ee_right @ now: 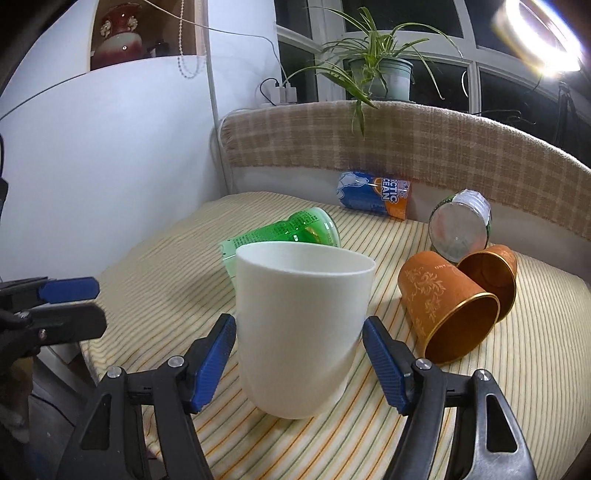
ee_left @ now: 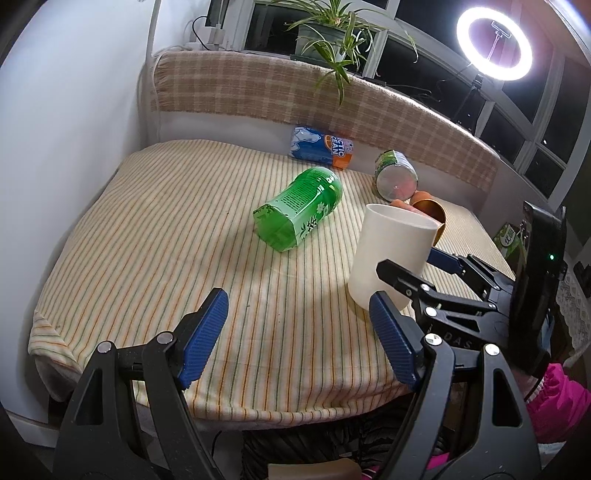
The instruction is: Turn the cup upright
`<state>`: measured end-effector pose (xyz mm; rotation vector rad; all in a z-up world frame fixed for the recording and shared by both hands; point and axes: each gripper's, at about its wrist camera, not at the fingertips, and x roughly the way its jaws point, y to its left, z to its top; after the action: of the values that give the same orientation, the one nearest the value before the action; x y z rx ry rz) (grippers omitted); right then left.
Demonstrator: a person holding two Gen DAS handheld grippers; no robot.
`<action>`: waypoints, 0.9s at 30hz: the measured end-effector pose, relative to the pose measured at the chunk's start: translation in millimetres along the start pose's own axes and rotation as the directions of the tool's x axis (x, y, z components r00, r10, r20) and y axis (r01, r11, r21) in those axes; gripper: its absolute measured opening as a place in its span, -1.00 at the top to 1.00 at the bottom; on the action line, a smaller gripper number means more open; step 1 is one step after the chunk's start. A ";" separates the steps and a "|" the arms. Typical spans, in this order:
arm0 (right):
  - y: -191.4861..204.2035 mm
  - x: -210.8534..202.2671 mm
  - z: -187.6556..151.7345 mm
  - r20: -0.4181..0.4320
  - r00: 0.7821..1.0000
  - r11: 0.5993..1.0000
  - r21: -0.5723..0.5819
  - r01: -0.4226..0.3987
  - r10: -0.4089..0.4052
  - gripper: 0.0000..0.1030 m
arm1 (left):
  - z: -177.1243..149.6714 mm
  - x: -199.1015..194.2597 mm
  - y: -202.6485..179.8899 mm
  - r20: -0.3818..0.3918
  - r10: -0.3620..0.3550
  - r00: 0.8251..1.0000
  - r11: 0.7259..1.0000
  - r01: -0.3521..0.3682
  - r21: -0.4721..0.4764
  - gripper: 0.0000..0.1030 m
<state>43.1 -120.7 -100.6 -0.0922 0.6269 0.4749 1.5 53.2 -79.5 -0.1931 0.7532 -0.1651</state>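
One white cup stands mouth-up, slightly tilted, at frame centre on the striped cloth, between the spread pads of the right gripper. It looks light, rigid and smooth; grip mid-wall. The left gripper gapes empty.

Your left wrist view looks forward and slightly down over the striped tabletop from its near edge. Your right wrist view sits lower and close behind the white cup. Both share the cup, green bottle and window plant.
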 end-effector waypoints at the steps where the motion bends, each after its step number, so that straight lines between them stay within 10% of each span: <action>1: 0.9 -1.7 -1.1 0.000 1.000 1.000 -0.003 -0.002 0.002 -0.41 | 0.1 -0.2 -0.9 0.001 0.000 1.000 1.000 0.000 0.001 -0.57; 27: 9.5 -21.3 -16.6 -0.021 0.999 0.999 -0.015 -0.028 0.028 -0.66 | -3.5 -6.8 -9.5 0.013 -0.003 1.000 1.000 0.003 0.023 -0.57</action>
<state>14.8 -124.5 -101.1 -0.1032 0.6456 0.5066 -6.5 45.0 -75.3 -0.1737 0.7380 -0.1749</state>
